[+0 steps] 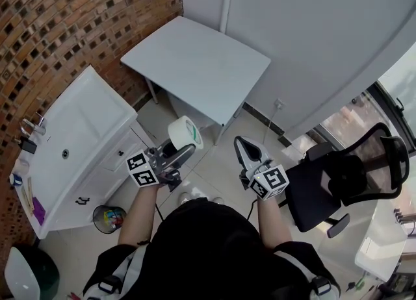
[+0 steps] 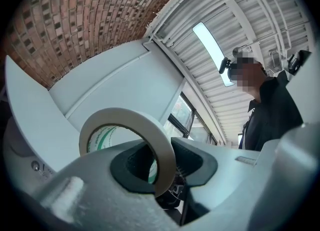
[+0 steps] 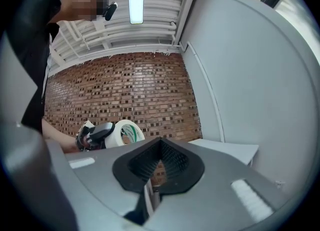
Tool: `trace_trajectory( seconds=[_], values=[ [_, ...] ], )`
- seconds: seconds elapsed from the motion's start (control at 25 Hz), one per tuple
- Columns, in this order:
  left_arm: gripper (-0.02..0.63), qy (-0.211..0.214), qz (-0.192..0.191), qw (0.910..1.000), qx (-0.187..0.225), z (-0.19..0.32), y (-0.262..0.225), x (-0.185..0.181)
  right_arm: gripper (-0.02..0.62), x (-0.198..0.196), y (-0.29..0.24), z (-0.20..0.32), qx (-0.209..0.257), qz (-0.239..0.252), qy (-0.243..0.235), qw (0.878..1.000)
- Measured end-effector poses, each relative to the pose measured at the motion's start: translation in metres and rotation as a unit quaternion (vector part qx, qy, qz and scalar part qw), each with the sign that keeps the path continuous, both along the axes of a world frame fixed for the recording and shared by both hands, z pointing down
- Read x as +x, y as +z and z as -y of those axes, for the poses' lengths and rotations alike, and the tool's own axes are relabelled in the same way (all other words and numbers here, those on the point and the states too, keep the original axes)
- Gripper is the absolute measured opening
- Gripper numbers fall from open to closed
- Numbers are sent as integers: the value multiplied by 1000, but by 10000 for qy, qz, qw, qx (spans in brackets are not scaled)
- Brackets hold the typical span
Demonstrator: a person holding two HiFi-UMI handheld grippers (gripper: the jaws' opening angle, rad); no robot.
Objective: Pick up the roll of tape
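Head view: the roll of tape [image 1: 185, 133] is found off the table [image 1: 195, 65], carried in the air over the floor [image 1: 221, 162] by the left gripper [image 1: 183, 149], just near of the table's near edge. No contact between roll and table is seen.

In the left gripper view, the fingers [image 2: 225, 175] are seen closed on the roll of tape [image 2: 125, 115]. The band of the ring is pinched between the pads, and one finger appears to be passed through the core. Most of the ring stands proud above the fingertips.

The right gripper [image 3: 159, 160] is held level to the right, its fingers closed together on nothing. From its view, the roll [image 3: 127, 132] is confirmed in the left gripper [image 3: 97, 135], in front of the brick wall.

Assessment: the pick-up is judged to be largely accomplished, and the step in hand is the carry.

Recommendations:
- Steady pressure is to be maintained, since only one wall of the ring is gripped and the roll could be levered out.
- Squeezing harder is to be avoided, so that the band is not deformed.
- Sudden rolls of the wrist are to be avoided.
- The right gripper is to be kept well apart from the roll.
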State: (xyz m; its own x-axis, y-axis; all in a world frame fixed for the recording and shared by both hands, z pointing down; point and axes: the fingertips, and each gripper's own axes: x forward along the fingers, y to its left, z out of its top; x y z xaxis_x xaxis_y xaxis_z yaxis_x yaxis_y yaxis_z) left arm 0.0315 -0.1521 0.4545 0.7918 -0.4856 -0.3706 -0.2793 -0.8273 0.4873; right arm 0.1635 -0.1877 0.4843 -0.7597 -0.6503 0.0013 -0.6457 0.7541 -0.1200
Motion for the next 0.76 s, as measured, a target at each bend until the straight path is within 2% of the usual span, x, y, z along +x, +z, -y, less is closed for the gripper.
trace_trajectory(
  seconds=[0.32, 0.52, 0.76],
  values=[
    [109, 9, 437, 9988, 237, -3, -3, 11, 5, 2, -1, -1, 7, -42, -81, 10000],
    [109, 117, 1006, 9937, 488, -9, 0, 28, 5, 6, -1, 0, -3, -15, -46, 10000],
    [109, 376, 983, 9935, 432, -12, 4, 40, 5, 10, 1, 2, -33, -23, -34, 10000]
  ],
)
